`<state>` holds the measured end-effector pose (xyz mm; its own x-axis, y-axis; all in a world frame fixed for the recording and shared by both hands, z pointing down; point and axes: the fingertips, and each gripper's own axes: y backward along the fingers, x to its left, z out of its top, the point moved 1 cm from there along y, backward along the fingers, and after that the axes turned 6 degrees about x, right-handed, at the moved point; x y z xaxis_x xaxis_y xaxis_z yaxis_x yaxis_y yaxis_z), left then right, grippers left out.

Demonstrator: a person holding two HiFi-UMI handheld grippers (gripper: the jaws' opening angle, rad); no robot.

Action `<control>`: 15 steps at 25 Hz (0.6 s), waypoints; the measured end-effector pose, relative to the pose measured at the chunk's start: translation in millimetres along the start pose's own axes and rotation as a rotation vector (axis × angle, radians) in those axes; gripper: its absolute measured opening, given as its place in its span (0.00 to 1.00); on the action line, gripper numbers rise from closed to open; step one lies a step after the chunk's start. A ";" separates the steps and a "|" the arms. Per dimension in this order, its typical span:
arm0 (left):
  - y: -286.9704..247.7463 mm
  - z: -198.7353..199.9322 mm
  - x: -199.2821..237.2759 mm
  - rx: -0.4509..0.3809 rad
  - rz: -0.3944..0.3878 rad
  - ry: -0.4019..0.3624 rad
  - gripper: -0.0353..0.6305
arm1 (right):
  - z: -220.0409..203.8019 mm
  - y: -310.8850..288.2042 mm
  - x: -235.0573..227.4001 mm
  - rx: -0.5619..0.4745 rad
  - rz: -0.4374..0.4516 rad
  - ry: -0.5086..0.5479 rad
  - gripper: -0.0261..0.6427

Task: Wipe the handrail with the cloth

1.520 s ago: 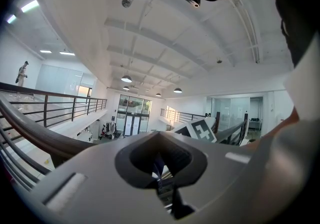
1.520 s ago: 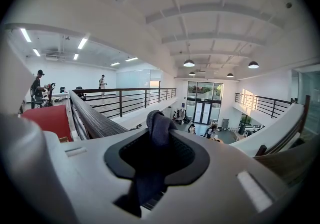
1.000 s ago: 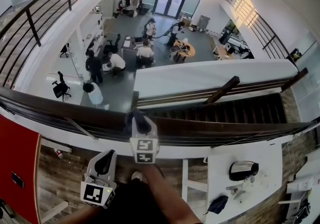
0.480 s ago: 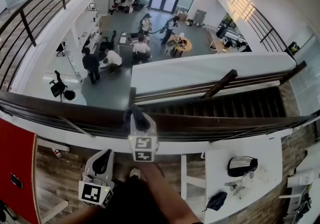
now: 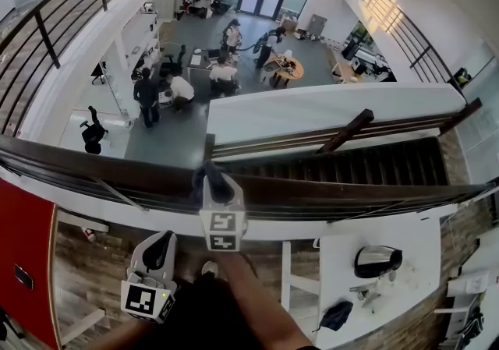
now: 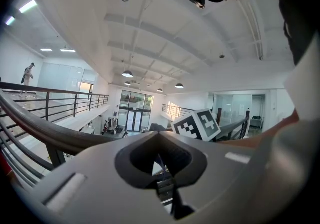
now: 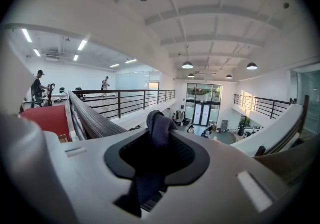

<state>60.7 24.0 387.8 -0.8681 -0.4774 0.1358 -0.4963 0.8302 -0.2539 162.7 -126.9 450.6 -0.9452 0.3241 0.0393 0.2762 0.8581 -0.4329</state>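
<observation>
Fingers (image 7: pixel 199 162) of right gripper (image 5: pixel 212 184) clamped on dark grey cloth (image 7: pixel 156 127), pressed to dark wooden handrail (image 5: pixel 351 193) at same spot as a second ago, wipe barely advancing; left gripper (image 5: pixel 160 252) closed, empty, below rail

1. The person in a white top who stood at the near edge of the lower floor (image 5: pixel 175 142), beside the office chair (image 5: pixel 92 132), has passed out of sight below the handrail (image 5: pixel 335 194).
2. The right gripper (image 5: pixel 210 185), closed on the cloth (image 5: pixel 209 175), has edged very slightly left along the handrail; the shift is barely measurable.
3. The handrail sits marginally higher in the head view.
</observation>
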 end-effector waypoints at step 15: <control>-4.5 2.0 -2.6 0.009 0.015 0.011 0.05 | -1.2 3.5 -7.9 -0.013 -0.004 0.002 0.18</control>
<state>65.2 21.0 386.6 -0.8754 -0.4621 0.1421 -0.4834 0.8345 -0.2645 171.4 -126.0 449.9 -0.9458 0.3220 0.0431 0.2750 0.8643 -0.4212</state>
